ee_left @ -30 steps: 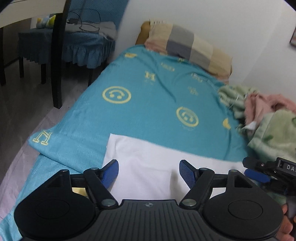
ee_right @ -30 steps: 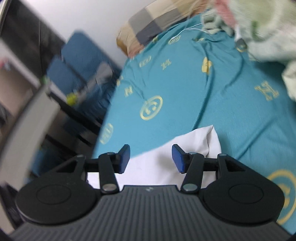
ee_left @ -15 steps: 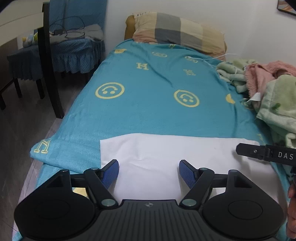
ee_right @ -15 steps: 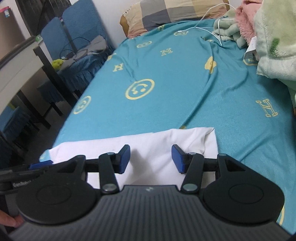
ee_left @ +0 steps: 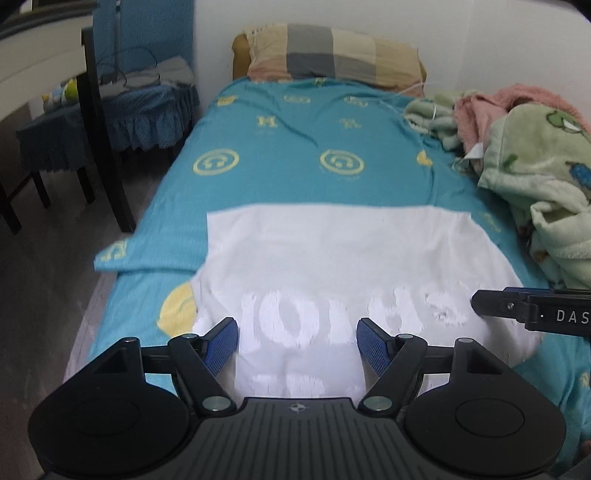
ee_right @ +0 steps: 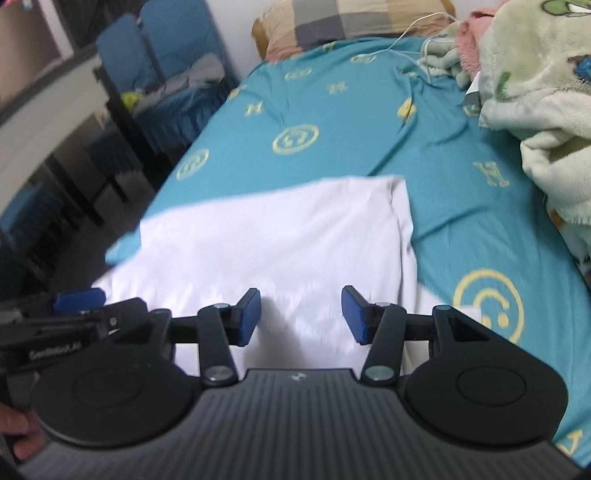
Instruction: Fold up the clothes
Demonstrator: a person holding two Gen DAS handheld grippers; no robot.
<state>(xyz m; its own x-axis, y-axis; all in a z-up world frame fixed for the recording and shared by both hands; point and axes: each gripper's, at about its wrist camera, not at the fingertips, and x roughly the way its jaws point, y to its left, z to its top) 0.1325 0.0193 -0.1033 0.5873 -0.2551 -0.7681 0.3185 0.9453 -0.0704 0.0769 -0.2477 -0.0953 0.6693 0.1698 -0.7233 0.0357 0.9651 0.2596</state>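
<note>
progress: early, white shirt point(ee_left: 332, 266) lies flat on bed point(ee_left: 295, 147), lower centre of frame, no finished fold apparent | left gripper point(ee_left: 297, 341) fingers open, empty | right gripper point(ee_right: 301, 315) fingers open, empty | left: folds

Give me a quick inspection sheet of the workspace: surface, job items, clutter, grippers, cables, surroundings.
Surface: bed under a teal sheet with yellow smiley prints, wrinkled.
Job's things: white garment lying flat at the near end, faint lettering showing through.
Clutter: green and pink blankets heaped along the right side; plaid pillow at the head.
Grippers: left gripper and right gripper both over the garment, jaws open, holding nothing.
Cables: white cable near the pillow.
Surroundings: blue-covered chairs, dark table legs, white wall.
</note>
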